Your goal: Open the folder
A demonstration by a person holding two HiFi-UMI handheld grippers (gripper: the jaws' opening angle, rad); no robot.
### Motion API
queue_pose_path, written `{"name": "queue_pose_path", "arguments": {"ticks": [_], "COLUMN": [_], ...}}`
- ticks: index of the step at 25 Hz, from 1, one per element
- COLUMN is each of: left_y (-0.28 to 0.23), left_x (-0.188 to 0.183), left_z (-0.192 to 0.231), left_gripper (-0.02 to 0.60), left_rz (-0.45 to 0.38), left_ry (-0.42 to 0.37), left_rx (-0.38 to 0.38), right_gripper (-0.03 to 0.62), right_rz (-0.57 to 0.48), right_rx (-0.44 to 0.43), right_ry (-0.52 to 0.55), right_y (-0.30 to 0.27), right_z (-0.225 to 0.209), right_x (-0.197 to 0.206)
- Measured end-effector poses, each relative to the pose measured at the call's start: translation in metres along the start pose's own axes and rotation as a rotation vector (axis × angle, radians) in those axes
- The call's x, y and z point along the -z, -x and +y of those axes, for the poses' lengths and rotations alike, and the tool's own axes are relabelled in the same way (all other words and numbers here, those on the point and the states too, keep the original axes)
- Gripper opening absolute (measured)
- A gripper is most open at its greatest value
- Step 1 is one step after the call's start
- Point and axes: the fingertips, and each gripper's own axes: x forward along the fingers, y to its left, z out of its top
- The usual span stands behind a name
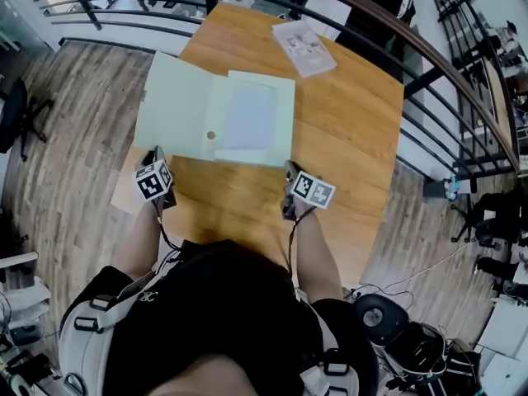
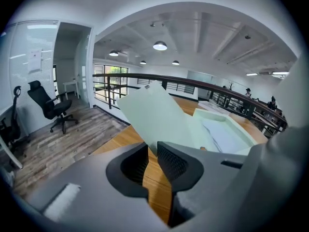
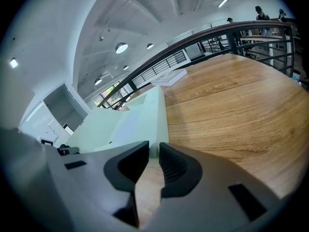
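A pale green folder lies open on the wooden table (image 1: 351, 139). Its cover (image 1: 175, 104) is spread flat to the left and overhangs the table's left edge. Its shallow tray half (image 1: 252, 118) holds white sheets. My left gripper (image 1: 156, 155) is at the cover's near left corner; in the left gripper view that corner (image 2: 154, 115) ends right at the tips of the gripper (image 2: 152, 148), whose jaws stand slightly apart without pressing it. My right gripper (image 1: 289, 170) is at the tray's near right corner (image 3: 157, 129), and its jaws (image 3: 154, 148) close on that corner.
A booklet (image 1: 304, 46) lies at the table's far side. A dark metal railing (image 1: 396, 35) curves round the table's far and right sides. An office chair (image 2: 48, 105) stands on the plank floor to the left. Bags and cables lie at lower right (image 1: 396, 320).
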Motion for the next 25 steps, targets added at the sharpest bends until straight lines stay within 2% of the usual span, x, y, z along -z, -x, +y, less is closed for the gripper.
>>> {"name": "queue_pose_path", "arguments": {"ticks": [2,6,9,13,16,18,22,25], "left_y": [-0.013,-0.036,-0.046,-0.048,-0.052,-0.054,-0.059,-0.060], "left_x": [0.010,0.032,0.043,0.049,0.043,0.038,0.045,0.044], "left_z": [0.013,0.032,0.041,0.045,0.044,0.047,0.042,0.037], "left_gripper": [0.068,0.083,0.098,0.123,0.131,0.172,0.181,0.183], "left_rz": [0.047,0.152,0.203,0.245,0.234,0.225,0.266,0.280], "left_ry": [0.022,0.117,0.146,0.088,0.030,-0.007,-0.011,-0.042], "left_rx": [-0.003,0.010,-0.006,-0.059,-0.109,-0.129,-0.131,-0.161], "right_gripper": [0.067,0.067,0.067,0.067,0.069,0.068,0.069,0.069], "right_rz": [-0.003,-0.013,-0.017,-0.019,-0.021,-0.020,-0.019,-0.014], "right_rx": [0.017,0.043,0.069,0.099,0.112,0.117,0.124,0.131], "right_ry": [0.004,-0.006,0.000,0.013,0.020,0.023,0.040,0.058], "right_y": [0.000,0.003,0.004,0.004,0.003,0.002,0.002,0.002], "right_z": [0.001,0.002,0.005,0.006,0.005,0.006,0.006,0.002], "right_x": [-0.001,0.001,0.002,0.005,0.005,0.006,0.005,0.002]}}
